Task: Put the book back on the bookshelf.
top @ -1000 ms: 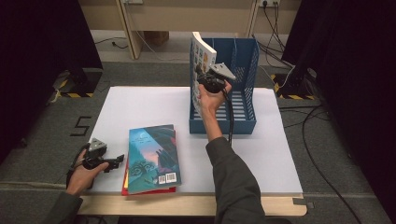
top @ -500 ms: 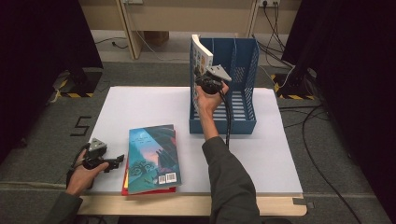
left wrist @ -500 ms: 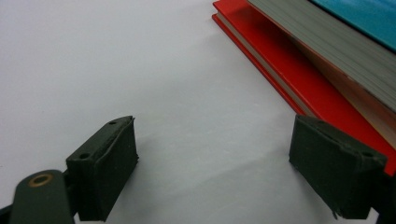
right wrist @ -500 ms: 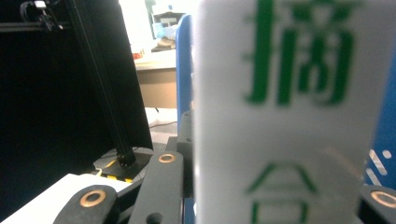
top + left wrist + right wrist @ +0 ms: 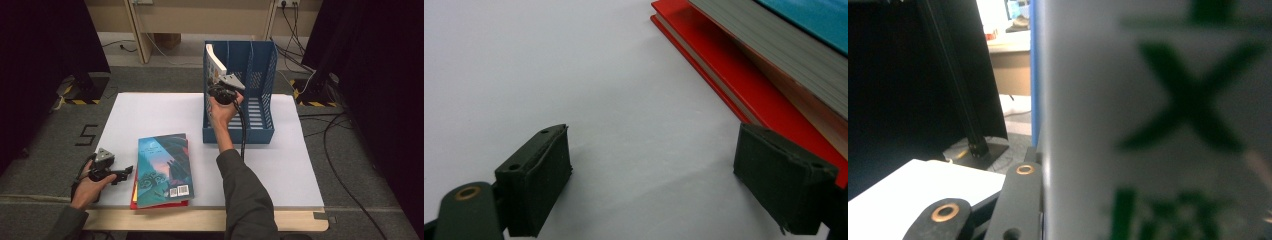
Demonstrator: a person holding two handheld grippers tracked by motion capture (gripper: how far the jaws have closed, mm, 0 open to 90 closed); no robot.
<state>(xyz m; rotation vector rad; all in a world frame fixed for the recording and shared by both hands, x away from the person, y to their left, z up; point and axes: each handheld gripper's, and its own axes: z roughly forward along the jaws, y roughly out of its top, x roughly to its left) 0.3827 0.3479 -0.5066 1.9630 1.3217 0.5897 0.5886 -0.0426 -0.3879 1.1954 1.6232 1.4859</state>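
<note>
At upper centre, the right tool stays clenched on the white book standing in the blue rack's left slot, best lowered upright before letting go, while the left tool rests released on the surface, lower left.

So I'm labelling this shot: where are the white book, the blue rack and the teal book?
White book (image 5: 215, 59), high view, top edge.
Blue rack (image 5: 238, 135), high view, front wall.
Teal book (image 5: 163, 167), high view, cover middle.
</note>
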